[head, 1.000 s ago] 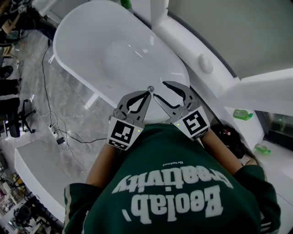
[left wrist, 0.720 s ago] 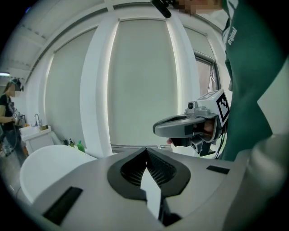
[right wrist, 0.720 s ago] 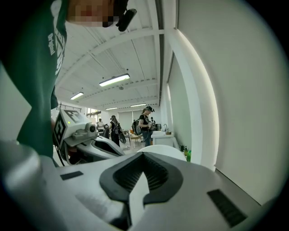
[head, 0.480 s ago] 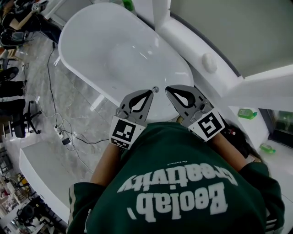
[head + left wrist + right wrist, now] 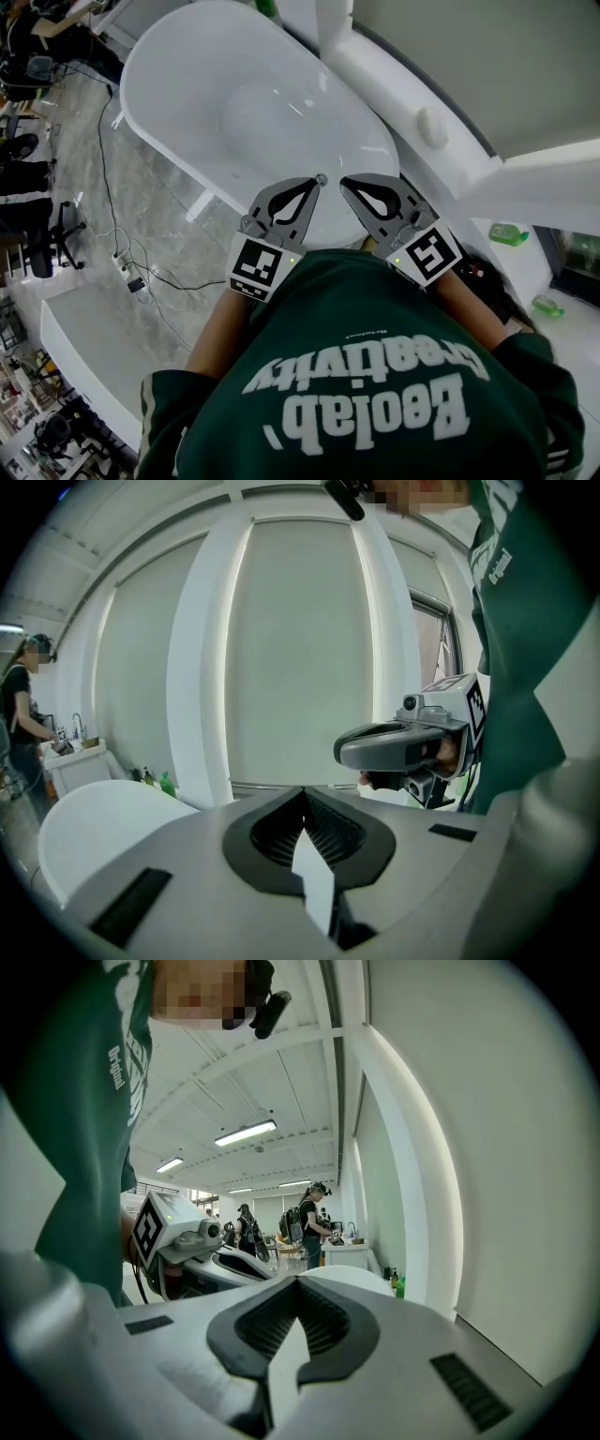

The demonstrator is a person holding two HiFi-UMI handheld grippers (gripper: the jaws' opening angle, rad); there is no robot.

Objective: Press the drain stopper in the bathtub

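White everywhere: looking steeply down into an oval bathtub (image 5: 234,103), running from the upper left of the head view to its near end just under the hands. Holding the left gripper (image 5: 311,185) and the right gripper (image 5: 345,181) side by side above that near end, both pointing roughly level rather than down into the basin. Keeping both pairs of fingers pressed together at the tips, gripping nothing. Spotting a small round metal piece, taken for the drain stopper (image 5: 321,179), down in the tub, appearing between the two tips.

Judging the step: hovering over the stopper, fitting equally a reach about to go down or a hand lifted away after a press. Failing to read from this height whether popped up or seated. Needing, for any press, one closed tip brought straight down on the stopper's centre, without skidding onto the smooth curve around it.

Comparing views: finding the stopper in the head view alone. Getting from the left gripper view only the tub's far end, green bottles (image 5: 167,782) beside it and the neighbouring gripper. Getting from the right gripper view people (image 5: 314,1218) standing across the room, missing from the head view.
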